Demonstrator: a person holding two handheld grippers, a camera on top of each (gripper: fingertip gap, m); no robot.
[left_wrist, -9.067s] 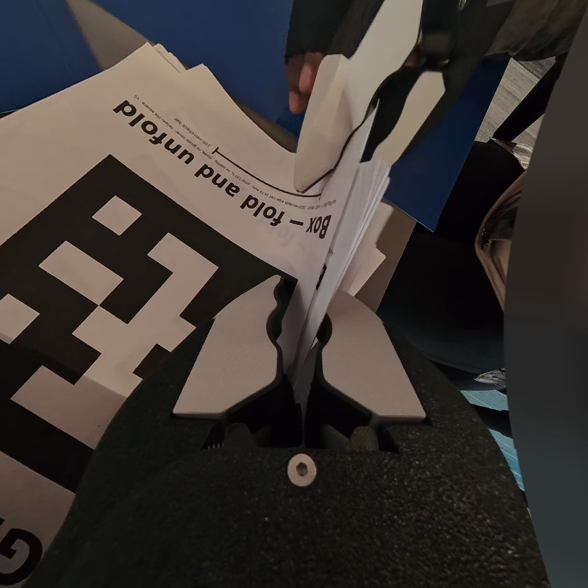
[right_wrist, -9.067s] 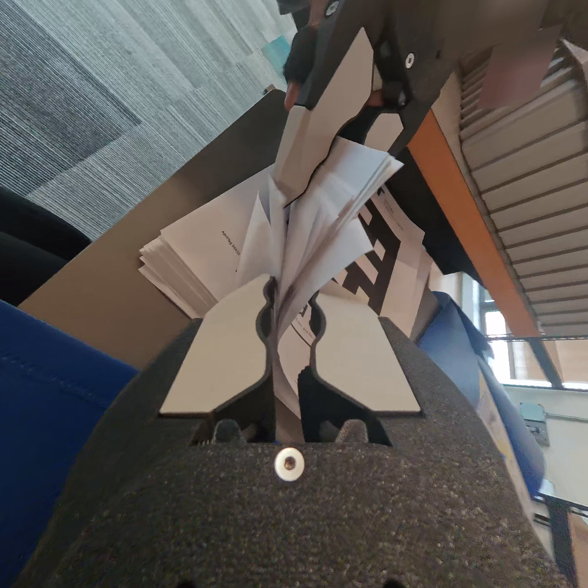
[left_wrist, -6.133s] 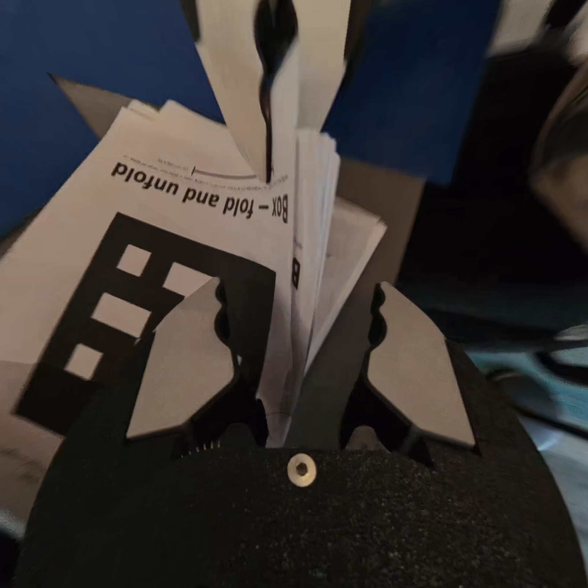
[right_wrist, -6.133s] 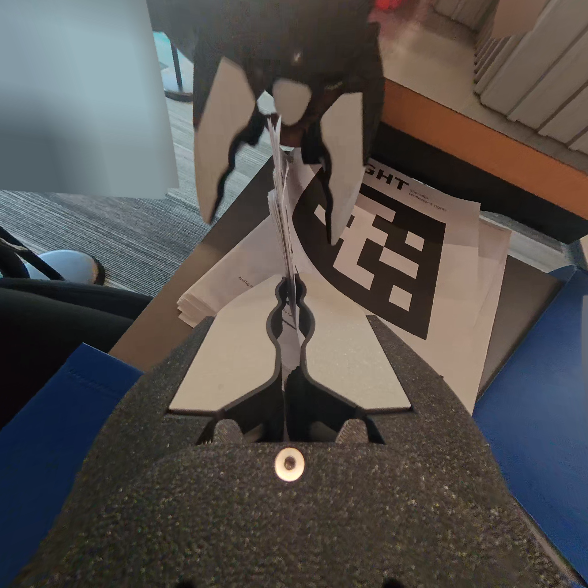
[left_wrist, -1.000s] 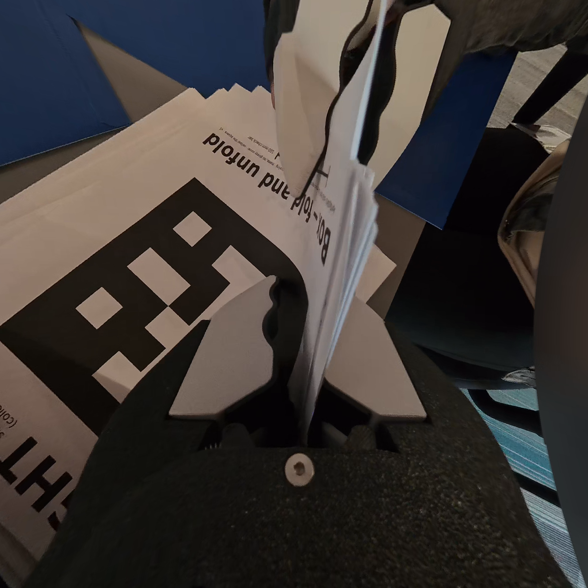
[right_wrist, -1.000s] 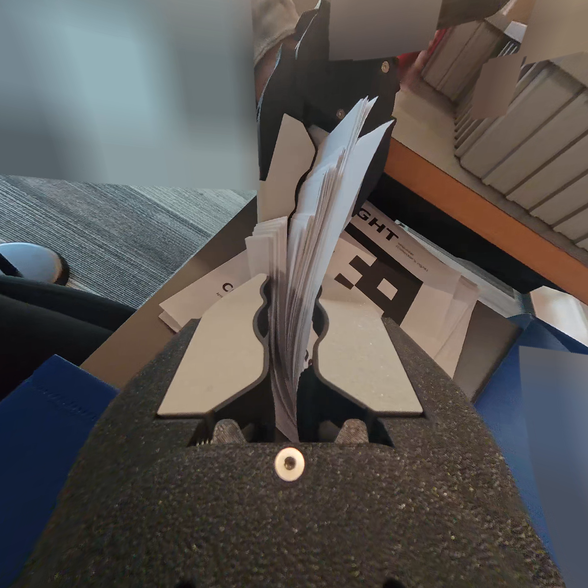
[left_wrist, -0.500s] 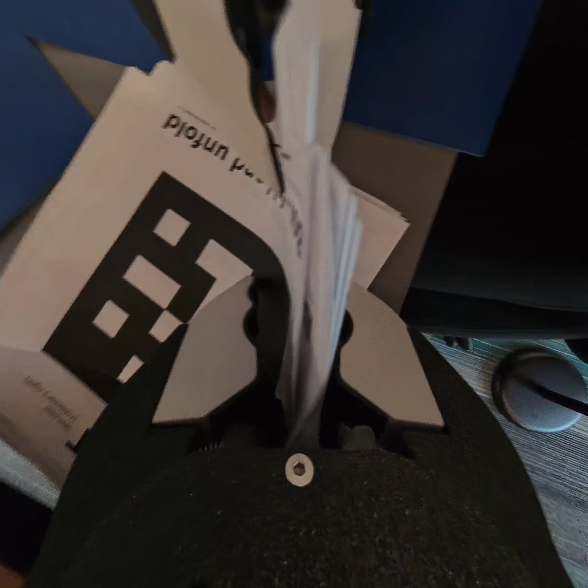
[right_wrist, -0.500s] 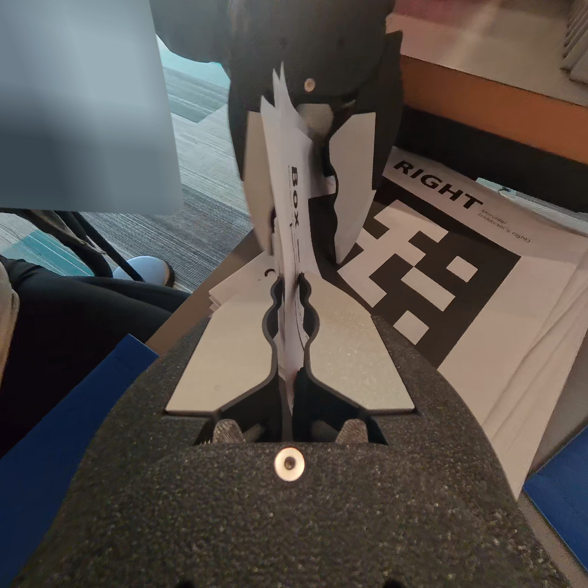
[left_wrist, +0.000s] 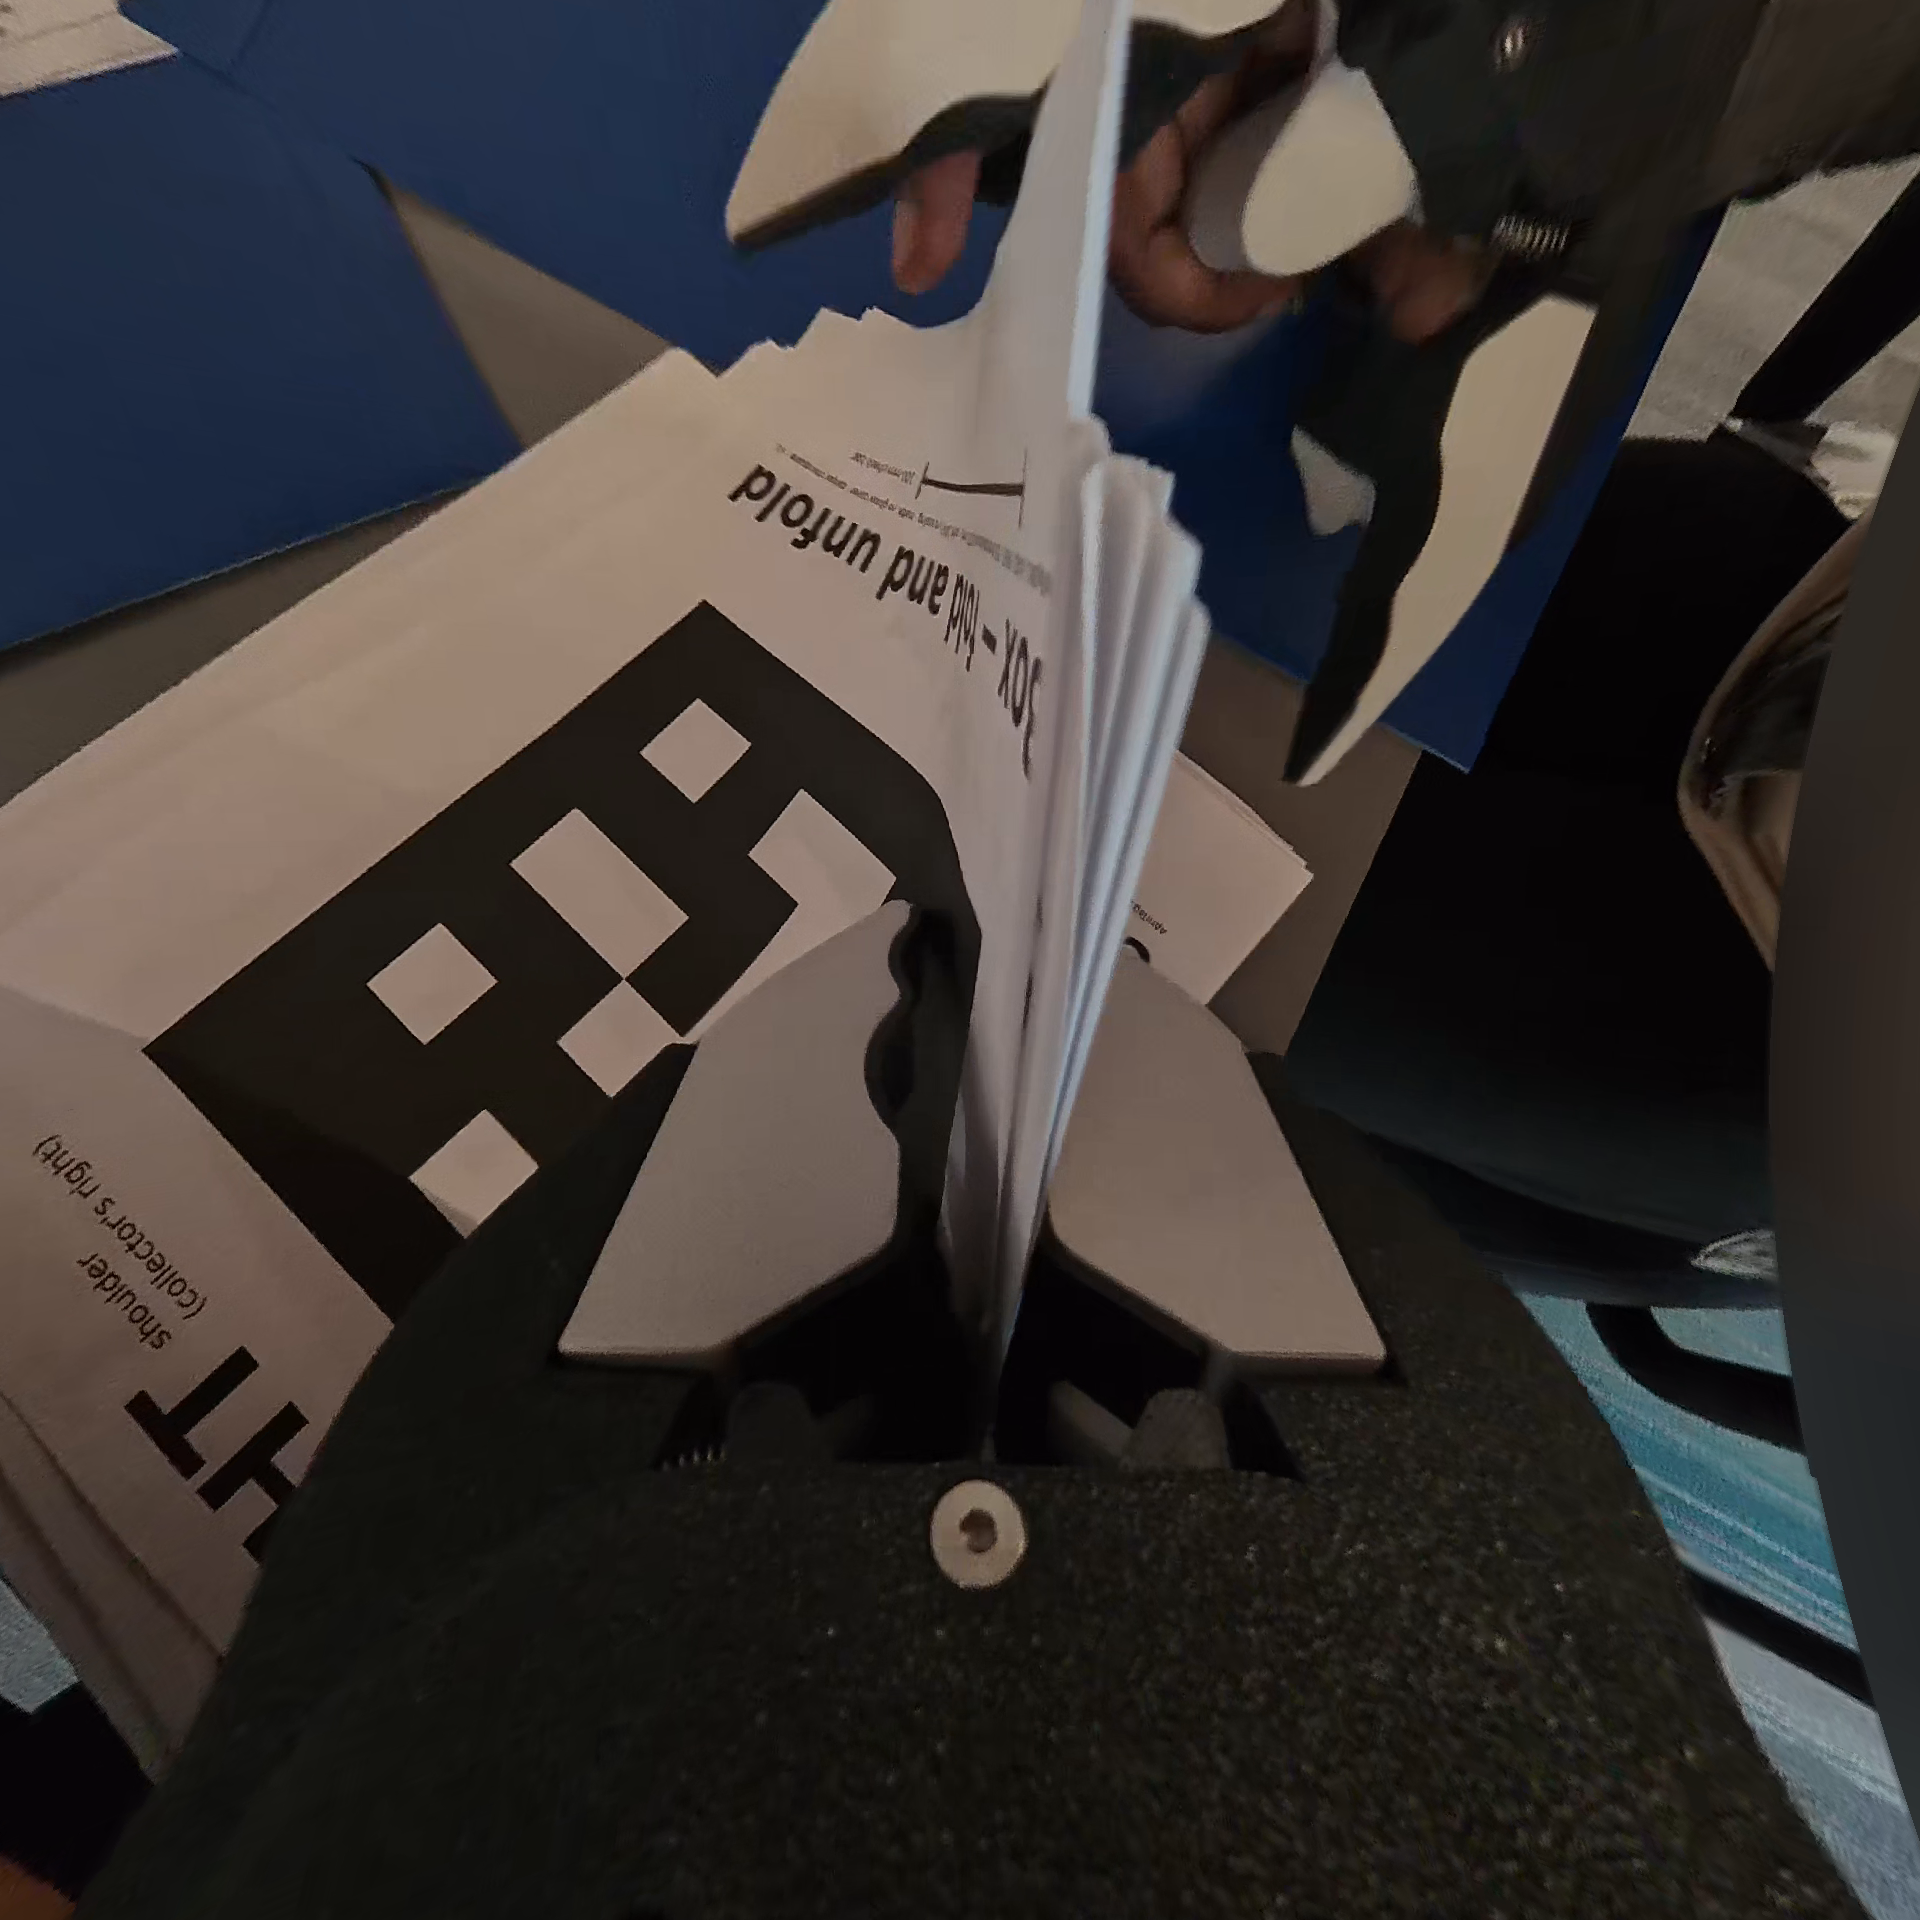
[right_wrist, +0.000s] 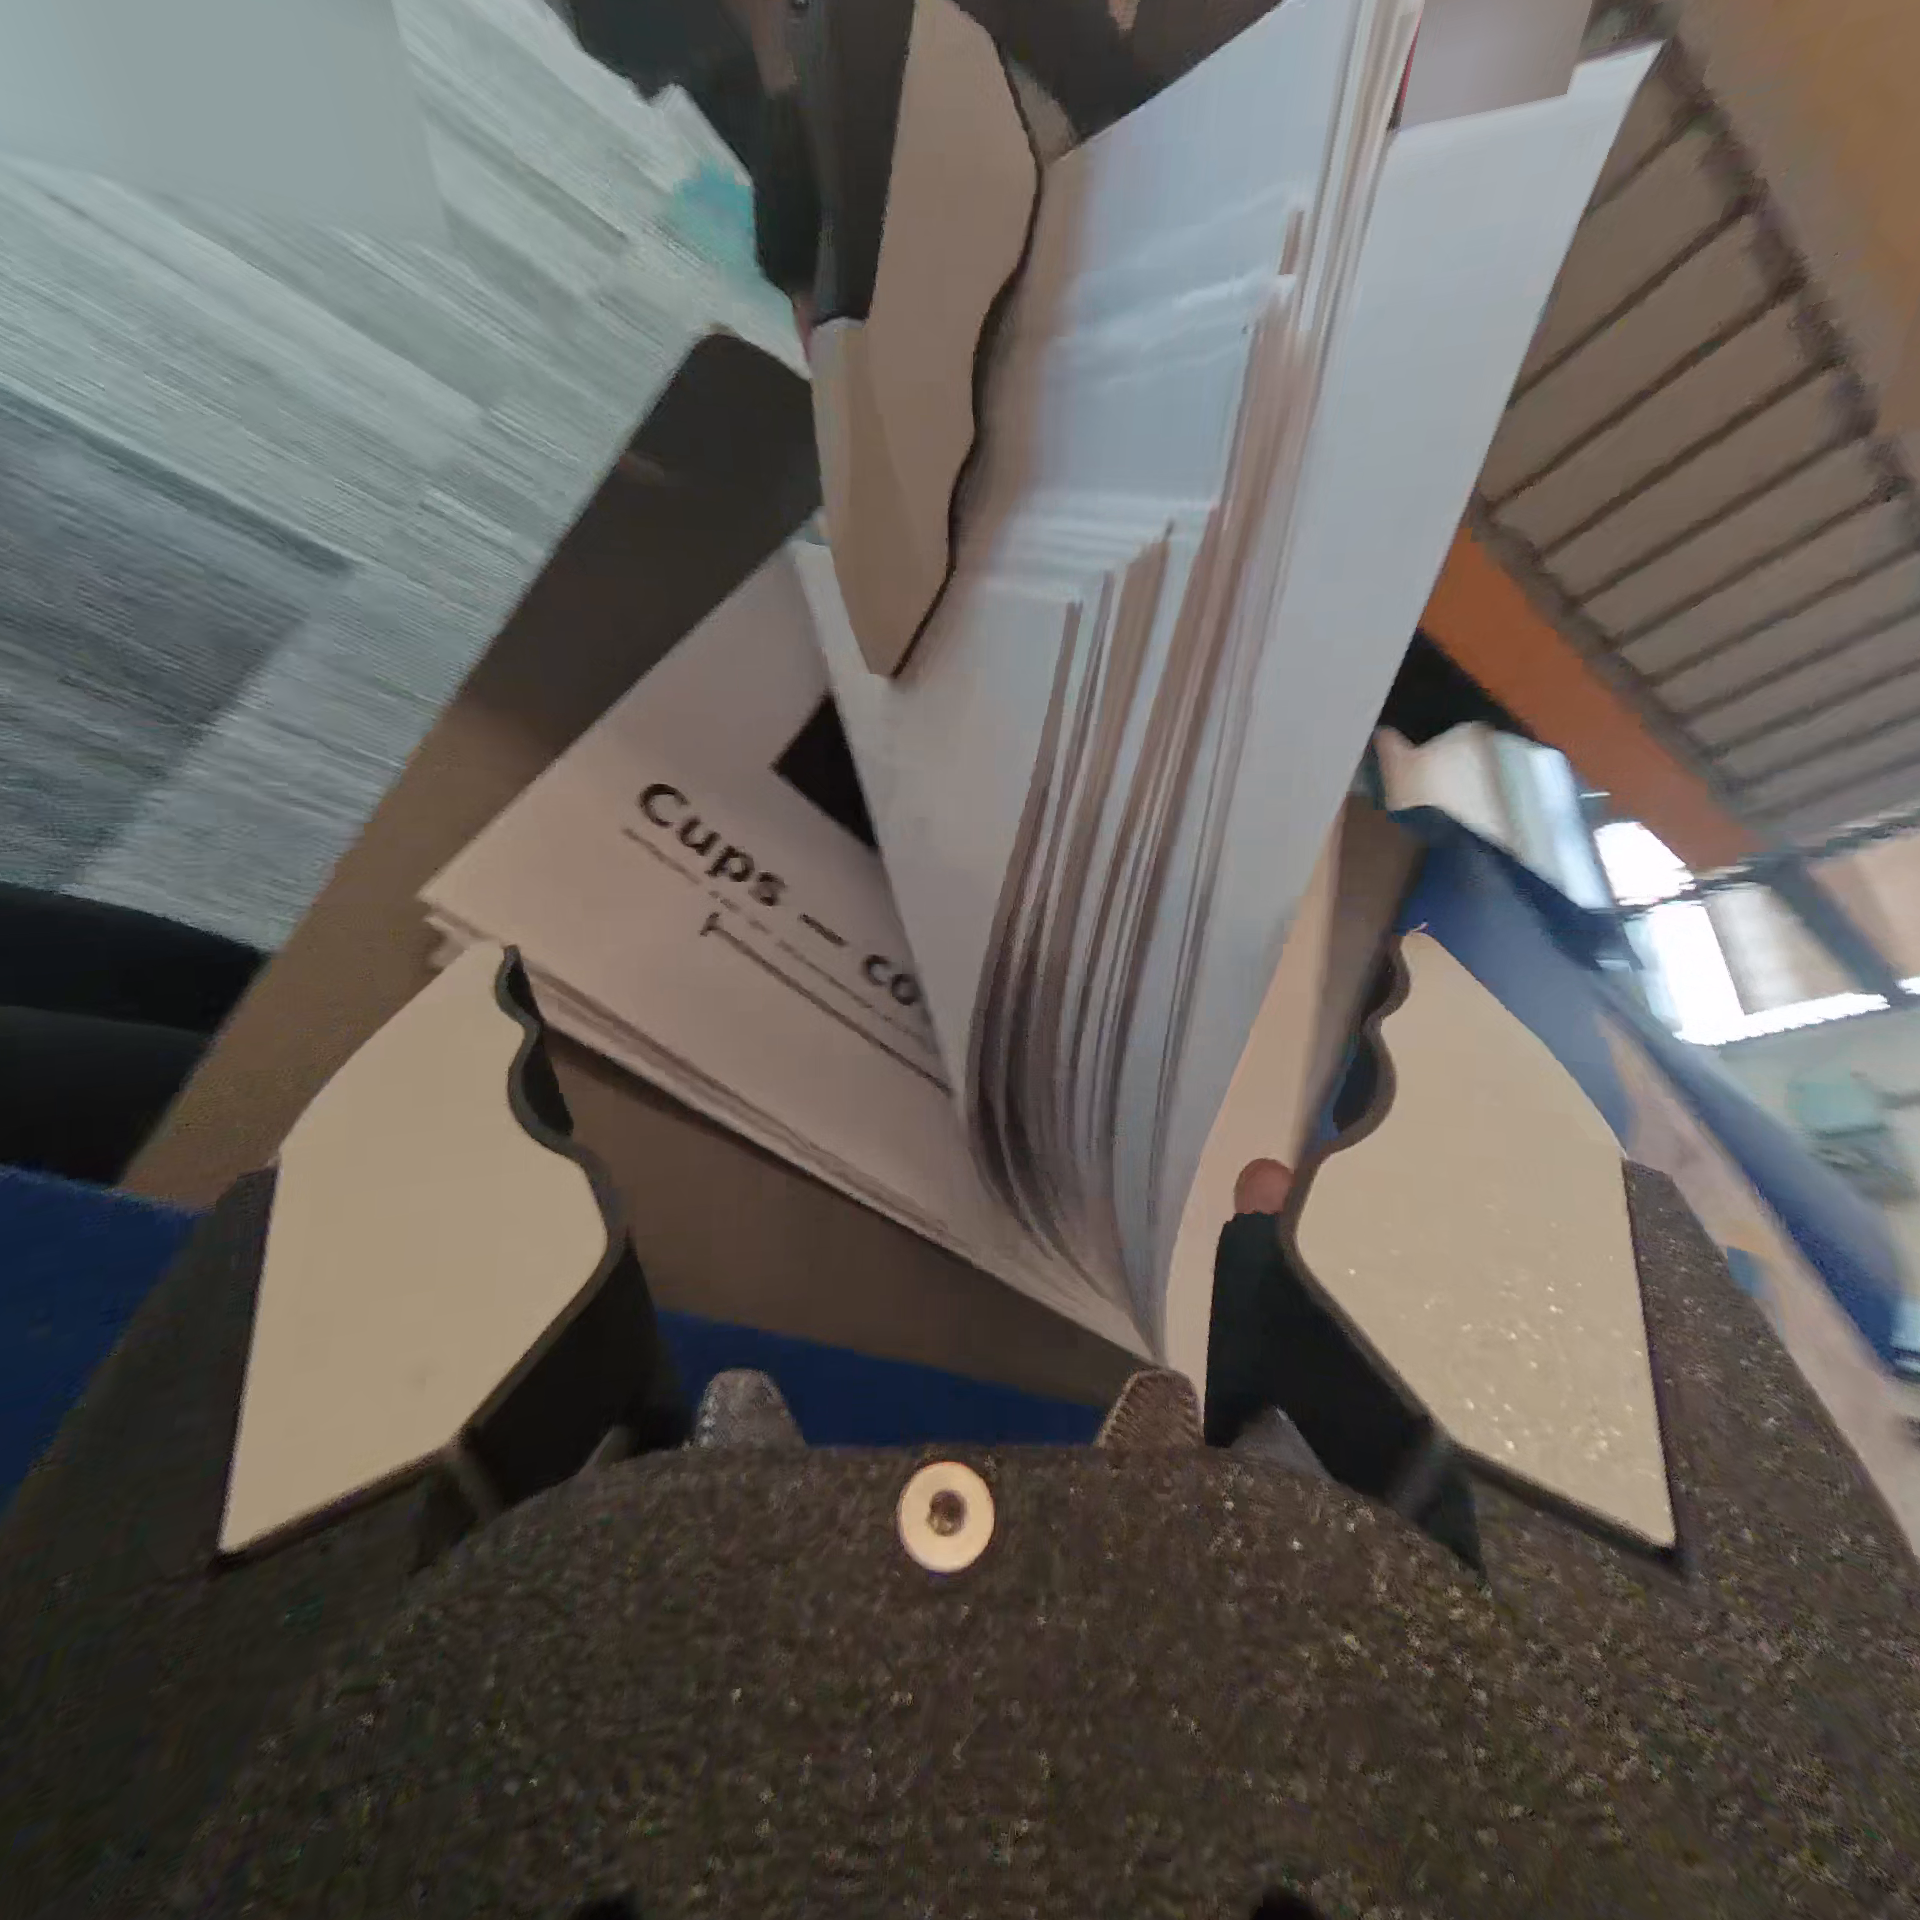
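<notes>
The upright sheaf of sheets (left_wrist: 1081, 727) is pinched edge-on by the left gripper (left_wrist: 997, 1049), above a printed stack (left_wrist: 468, 831). The right gripper (right_wrist: 935, 1060) is spread wide, only flanking the fanned pages. With a single clamp, sheets could be splayed or slid out.

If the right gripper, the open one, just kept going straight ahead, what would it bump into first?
Most likely the upright sheaf of white sheets standing between the open fingers of the right gripper. The left gripper lies farther along; depth is hard to judge.
</notes>
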